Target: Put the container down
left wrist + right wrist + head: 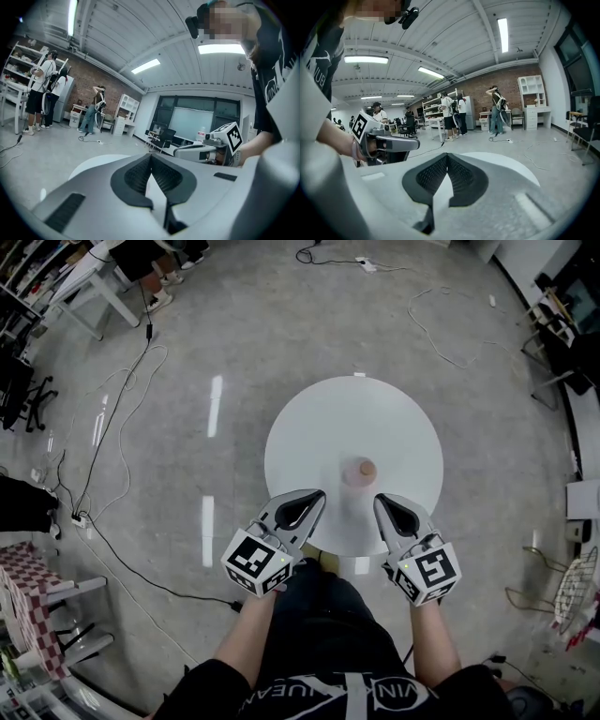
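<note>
Container (360, 471) sits on round white surface (319, 427), near its near edge. Left gripper (315, 496) and right gripper (382, 502) flank it without touching. Both jaws together, empty.

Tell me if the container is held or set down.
Set down: the container stands on the table, apart from the left gripper and right gripper, both shut and empty.
</note>
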A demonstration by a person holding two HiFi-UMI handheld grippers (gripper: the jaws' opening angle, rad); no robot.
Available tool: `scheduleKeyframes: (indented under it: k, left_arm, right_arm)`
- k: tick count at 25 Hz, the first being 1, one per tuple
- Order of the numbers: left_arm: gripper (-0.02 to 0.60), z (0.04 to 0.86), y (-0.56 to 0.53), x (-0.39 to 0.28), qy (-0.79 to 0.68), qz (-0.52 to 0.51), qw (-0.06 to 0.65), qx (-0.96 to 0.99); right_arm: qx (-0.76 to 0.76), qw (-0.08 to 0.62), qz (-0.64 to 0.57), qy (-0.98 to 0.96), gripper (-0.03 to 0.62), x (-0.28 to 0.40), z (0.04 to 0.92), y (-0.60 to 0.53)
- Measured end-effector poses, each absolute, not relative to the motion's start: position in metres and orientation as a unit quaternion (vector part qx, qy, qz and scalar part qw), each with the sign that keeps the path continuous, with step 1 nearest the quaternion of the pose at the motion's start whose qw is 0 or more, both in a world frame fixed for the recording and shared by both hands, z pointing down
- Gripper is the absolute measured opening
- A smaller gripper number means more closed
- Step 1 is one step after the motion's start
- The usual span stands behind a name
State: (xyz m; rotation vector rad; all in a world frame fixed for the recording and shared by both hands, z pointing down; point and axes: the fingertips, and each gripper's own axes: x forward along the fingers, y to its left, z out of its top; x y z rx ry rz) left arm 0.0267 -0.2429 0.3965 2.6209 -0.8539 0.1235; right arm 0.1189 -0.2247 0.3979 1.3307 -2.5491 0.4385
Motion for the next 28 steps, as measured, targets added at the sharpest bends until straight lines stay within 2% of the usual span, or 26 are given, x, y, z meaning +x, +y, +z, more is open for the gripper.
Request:
scheduleKeyframes:
  k: [28]
  left_arm:
    - [0.014,0.317,-0.254,0.022,-0.325,0.004,0.126,0.937]
  right_arm:
    - [0.473,0.073,0.098,-0.872,0.006,0.131,0.319,-0.231]
